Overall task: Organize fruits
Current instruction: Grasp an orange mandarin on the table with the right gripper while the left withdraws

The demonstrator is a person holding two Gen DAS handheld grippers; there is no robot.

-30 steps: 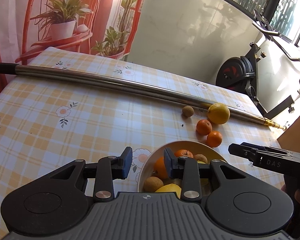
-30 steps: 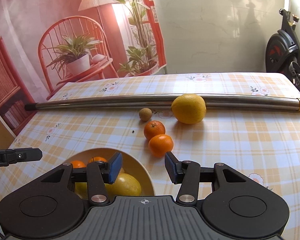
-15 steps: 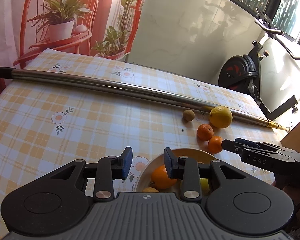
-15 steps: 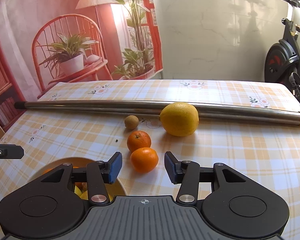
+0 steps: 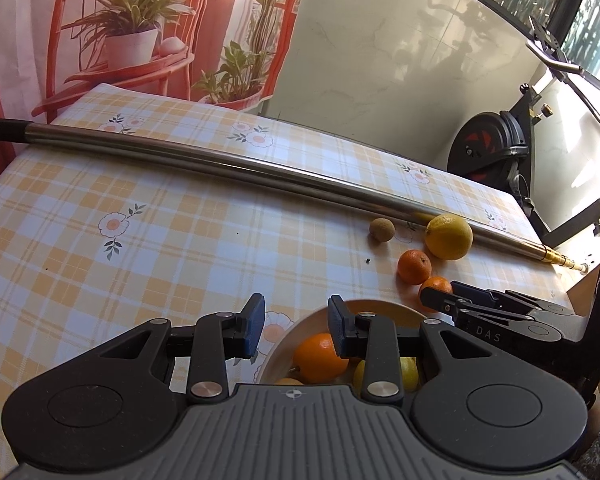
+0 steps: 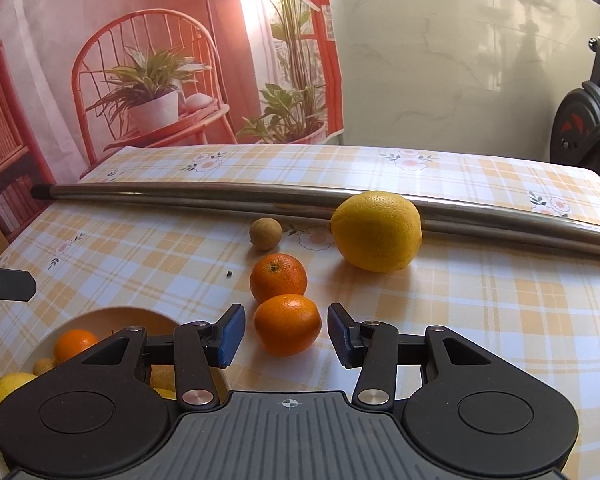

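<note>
From the left wrist camera, my left tongs [image 5: 296,330] stand apart with nothing between the pads, hanging over the near rim of the bowl [image 5: 384,306], which sits toward the counter's near right edge. A second ago I could see deeper into the bowl; now only an orange [image 5: 320,358] and a bit of yellow fruit show behind the fingers, so this view has tipped slightly but the left side has done no work. What has changed is on the right: the right tongs [image 5: 440,302] have slid in from the side and now reach the nearer mandarin [image 5: 438,285] just beyond the bowl.

From the right wrist camera, the right tongs [image 6: 286,334] have come forward and down. Earlier they framed the bowl [image 6: 112,312] edge and bare counter [image 6: 500,320]; now the nearer mandarin [image 6: 287,324] sits squarely between the blue pads. The jaws are closing, yet a sliver of cloth still shows on each side, so I judge no grip yet. The second mandarin [image 6: 278,278] touches it from behind, with the small brown fruit [image 6: 265,233] and the lemon [image 6: 377,232] farther back against the metal pole [image 6: 220,196]. I read this as the pick starting, bowl next.
</note>
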